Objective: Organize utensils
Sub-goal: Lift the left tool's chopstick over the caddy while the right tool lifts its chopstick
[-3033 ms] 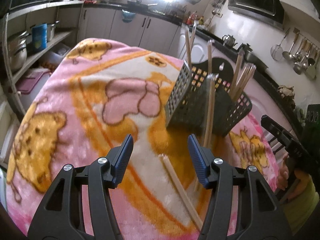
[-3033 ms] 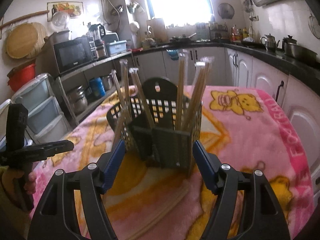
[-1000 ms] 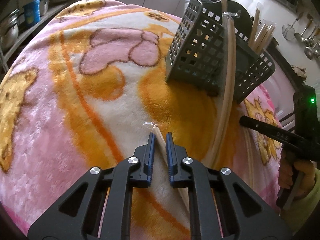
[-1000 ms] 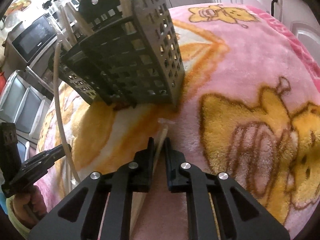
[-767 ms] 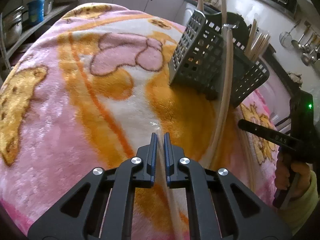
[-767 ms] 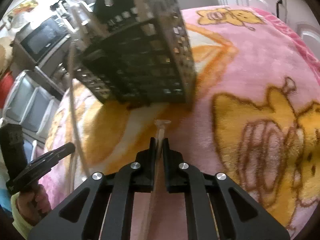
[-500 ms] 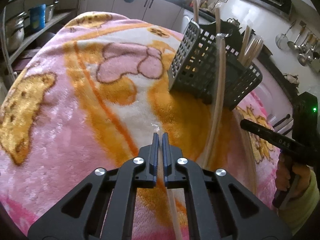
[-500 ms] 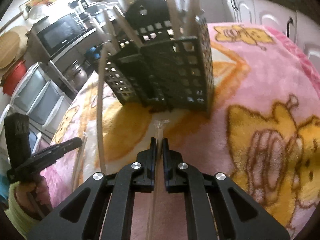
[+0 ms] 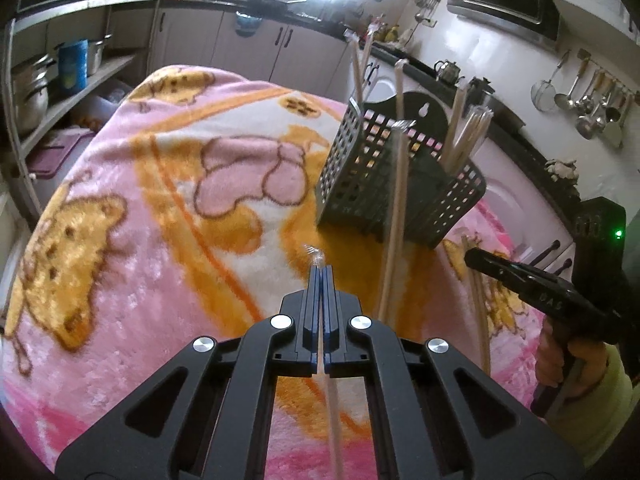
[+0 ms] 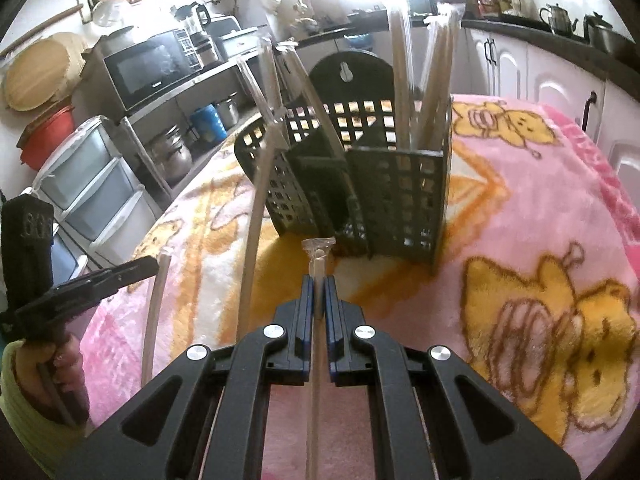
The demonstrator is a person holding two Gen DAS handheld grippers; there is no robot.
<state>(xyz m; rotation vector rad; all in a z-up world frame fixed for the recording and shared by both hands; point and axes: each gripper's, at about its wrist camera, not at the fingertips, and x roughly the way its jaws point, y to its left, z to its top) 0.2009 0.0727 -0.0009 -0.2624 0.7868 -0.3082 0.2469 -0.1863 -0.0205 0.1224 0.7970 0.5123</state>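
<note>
Left claw (image 9: 321, 270) and right claw (image 10: 319, 280) each clench a wrapped chopstick pair (image 9: 316, 258). Ahead of both stands the basket (image 10: 360, 196); a loose pair (image 9: 394, 216) leans against it, beside the left claw.

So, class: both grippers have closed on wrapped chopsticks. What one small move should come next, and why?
Probably lift the right gripper so its chopsticks clear the blanket, then carry them toward the basket. Its fingers are clamped on the wrapped pair, whose tip points at the basket's base, below the rim. The left gripper is also shut on chopsticks.
</note>
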